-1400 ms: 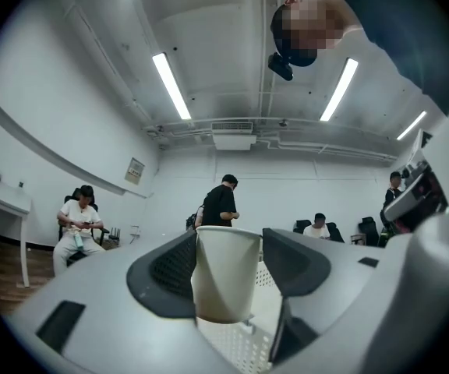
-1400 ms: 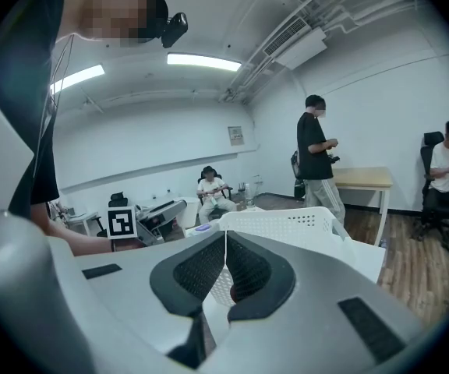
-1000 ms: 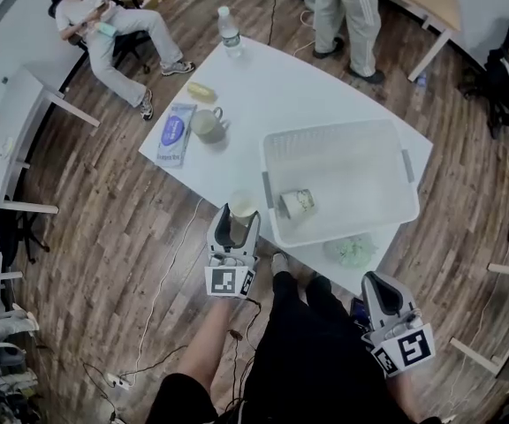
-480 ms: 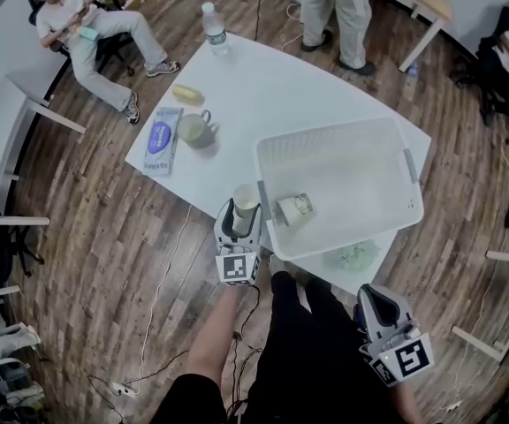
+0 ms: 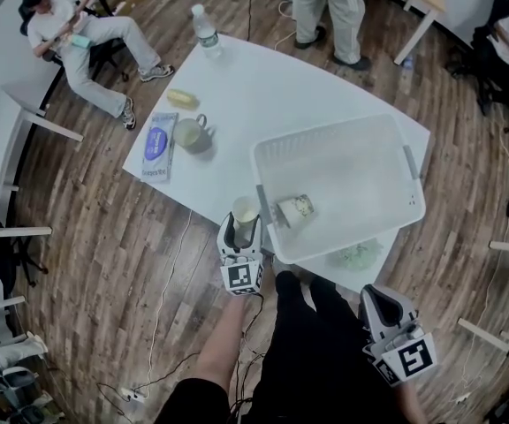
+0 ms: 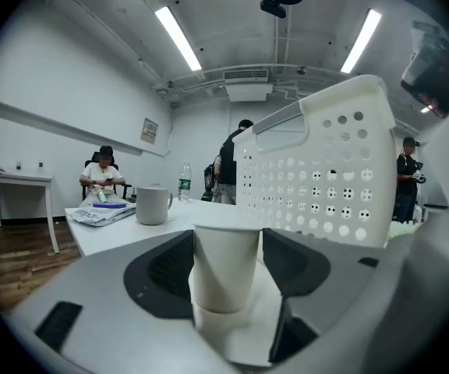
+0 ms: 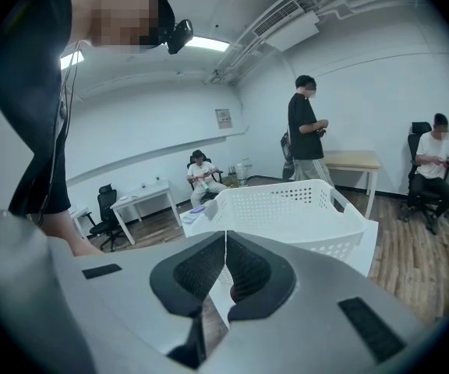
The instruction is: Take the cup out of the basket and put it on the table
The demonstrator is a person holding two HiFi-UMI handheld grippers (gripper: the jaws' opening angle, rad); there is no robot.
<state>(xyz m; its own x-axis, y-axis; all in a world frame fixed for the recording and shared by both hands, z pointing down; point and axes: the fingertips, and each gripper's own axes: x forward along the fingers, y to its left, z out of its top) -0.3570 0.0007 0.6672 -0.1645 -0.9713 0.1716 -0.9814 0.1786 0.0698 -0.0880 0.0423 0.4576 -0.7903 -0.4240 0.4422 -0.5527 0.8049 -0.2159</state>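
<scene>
A plain white paper cup [image 5: 245,209] [image 6: 226,267] stands upright at the near edge of the white table [image 5: 263,87], just left of the white perforated basket [image 5: 334,131] [image 6: 326,170]. My left gripper [image 5: 244,221] [image 6: 226,265] is closed round this cup, a pad against each side. A second cup [image 5: 295,208], with a printed pattern, lies on its side in the basket's near left corner. My right gripper [image 5: 378,297] [image 7: 225,263] hangs low beside the person's legs, off the table, with its jaws shut and nothing in them. In the right gripper view the basket [image 7: 287,209] is ahead.
On the table's far left are a mug [image 5: 188,132], a blue packet [image 5: 155,146], a yellow object [image 5: 181,99] and a water bottle [image 5: 204,30]. A pale green lump [image 5: 353,254] lies by the basket's near side. One person sits at far left [image 5: 69,25]; another stands behind the table [image 5: 325,7].
The head view has shifted slightly. The left gripper stays round the paper cup at the table's near edge. The right gripper stays low and shut.
</scene>
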